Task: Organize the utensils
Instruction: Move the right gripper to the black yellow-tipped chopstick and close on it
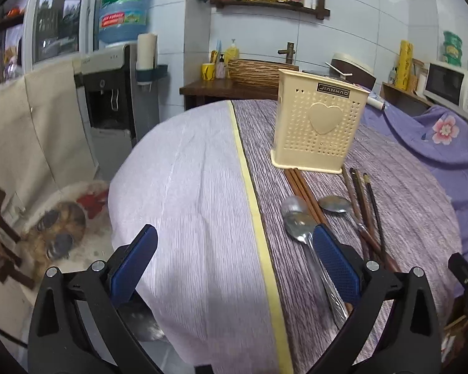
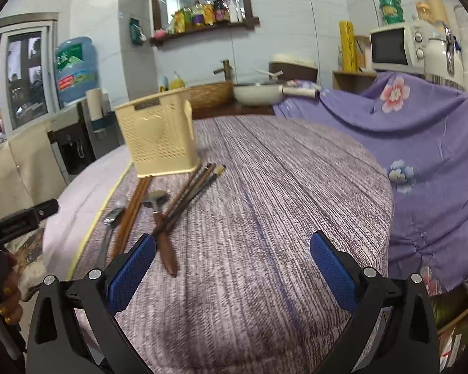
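Note:
A cream perforated utensil holder (image 1: pixel 319 124) with a heart on its front stands upright on the cloth-covered table (image 1: pixel 202 202); it also shows in the right wrist view (image 2: pixel 159 137). In front of it lie two steel spoons (image 1: pixel 298 221), a wooden-handled spoon (image 1: pixel 335 204), a brown chopstick pair (image 1: pixel 305 194) and dark chopsticks (image 1: pixel 363 205). In the right wrist view the utensils (image 2: pixel 159 208) lie left of centre. My left gripper (image 1: pixel 234 243) is open and empty, its right finger beside the spoons. My right gripper (image 2: pixel 233 249) is open and empty over bare cloth, right of the utensils.
A water dispenser (image 1: pixel 115 99) stands left of the table. A purple floral sheet (image 2: pixel 421 143) covers the right side. A counter behind holds a sink (image 1: pixel 255 70) and a microwave (image 2: pixel 396 45). The table edge drops off at the left.

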Demonstrator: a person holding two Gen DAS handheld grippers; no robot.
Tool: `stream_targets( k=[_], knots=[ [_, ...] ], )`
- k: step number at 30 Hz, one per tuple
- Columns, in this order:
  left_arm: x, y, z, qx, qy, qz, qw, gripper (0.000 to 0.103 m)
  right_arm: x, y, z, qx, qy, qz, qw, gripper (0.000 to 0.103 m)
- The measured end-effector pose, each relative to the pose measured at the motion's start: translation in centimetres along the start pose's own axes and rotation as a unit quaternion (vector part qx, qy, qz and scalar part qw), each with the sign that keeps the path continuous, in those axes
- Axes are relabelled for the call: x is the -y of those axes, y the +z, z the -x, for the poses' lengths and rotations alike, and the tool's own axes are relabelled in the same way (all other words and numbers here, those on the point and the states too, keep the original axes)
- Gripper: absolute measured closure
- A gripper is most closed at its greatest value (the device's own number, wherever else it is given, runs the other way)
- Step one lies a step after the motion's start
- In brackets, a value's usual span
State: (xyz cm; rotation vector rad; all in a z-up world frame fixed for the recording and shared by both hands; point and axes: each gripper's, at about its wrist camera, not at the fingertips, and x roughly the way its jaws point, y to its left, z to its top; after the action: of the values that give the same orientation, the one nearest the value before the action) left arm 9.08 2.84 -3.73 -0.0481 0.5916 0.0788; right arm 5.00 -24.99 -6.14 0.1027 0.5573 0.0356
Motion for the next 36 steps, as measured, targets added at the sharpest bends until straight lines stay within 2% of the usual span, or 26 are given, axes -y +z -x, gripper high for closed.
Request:
stream_targets(
  k=[6,11,12,14,18,30,36],
  knots=[
    [1.9,0.7,-2.9,-0.029,-0.018,-0.061,0.9976,0.005,-0.7,2.5,-4.0,-0.05,0.026,0.012,0.998,0.009],
    [3.1,0.4,-4.9,-0.06,-0.031,-0.079,0.9946,0.009,-0.8,4.3,-7.8,-0.107,0.054,0.007,0.993,0.026],
    [3.2,0.5,-5.3,-0.068,-0.036,-0.079,0.9939,0.012,-0.6,4.6,-8.4,-0.118,0.061,0.0,0.991,0.027],
    [3.3,0.5,-5.8,-0.079,-0.057,-0.074,0.9925,0.017,-0.5,5.4,-9.9,-0.139,0.07,-0.014,0.988,0.037],
    [3.6,0.6,-6.4,-0.092,-0.069,-0.066,0.9911,0.02,-0.9,7.0,-12.2,-0.161,0.076,-0.023,0.984,0.044],
    [3.7,1.2,-7.7,-0.11,-0.069,-0.055,0.9901,0.032,-1.6,9.9,-19.3,-0.216,0.035,-0.056,0.974,0.075],
    [4.0,1.0,-8.0,-0.113,-0.069,-0.056,0.9895,0.032,-2.5,10.4,-20.4,-0.222,0.012,-0.026,0.975,0.089]
  ],
)
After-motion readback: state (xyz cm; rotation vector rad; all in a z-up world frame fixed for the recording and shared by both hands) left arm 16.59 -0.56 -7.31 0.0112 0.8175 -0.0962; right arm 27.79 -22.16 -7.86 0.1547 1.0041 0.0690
